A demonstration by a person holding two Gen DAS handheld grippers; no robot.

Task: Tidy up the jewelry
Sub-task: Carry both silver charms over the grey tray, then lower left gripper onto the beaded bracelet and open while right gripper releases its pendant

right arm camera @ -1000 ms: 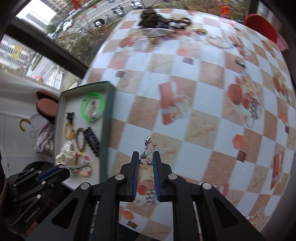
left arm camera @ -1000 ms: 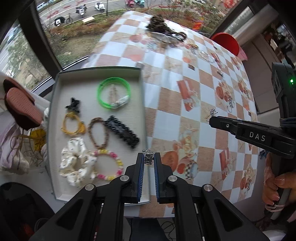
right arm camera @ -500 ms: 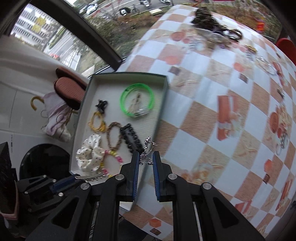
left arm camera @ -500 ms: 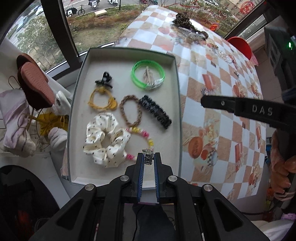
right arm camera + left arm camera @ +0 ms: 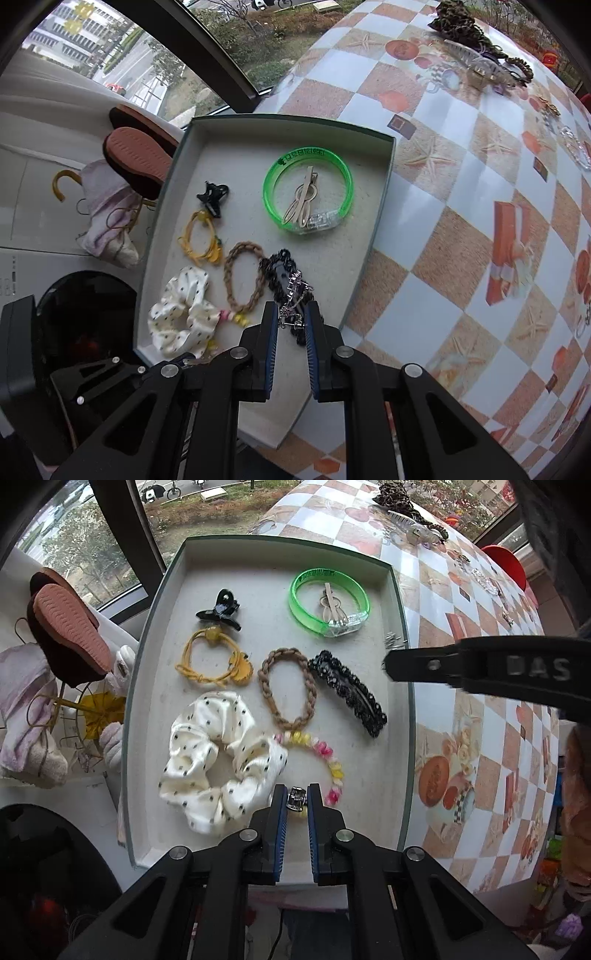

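Carrying two pieces over tray [image 5: 400, 602]. Left gripper [image 5: 296, 800] clenched on small metal clip [image 5: 296, 798], above bead bracelet [image 5: 325, 755]. Right gripper [image 5: 291, 320] grasping silver chain earring [image 5: 293, 295], over black barrette [image 5: 280, 269]. My aim: lower to bare tray floor ahead, clear of neighbours, then release.

Both wrist views look down, sharing the tray [image 5: 400, 602]

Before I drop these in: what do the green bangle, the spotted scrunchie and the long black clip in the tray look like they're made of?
Green bangle: translucent plastic, glossy; light passes through it, and one segment is clear. Spotted scrunchie: satin-like cream fabric with dark dots, soft gathered folds with a sheen. Long black clip: probably hard plastic or metal with a lacy or beaded black surface; can't tell which.
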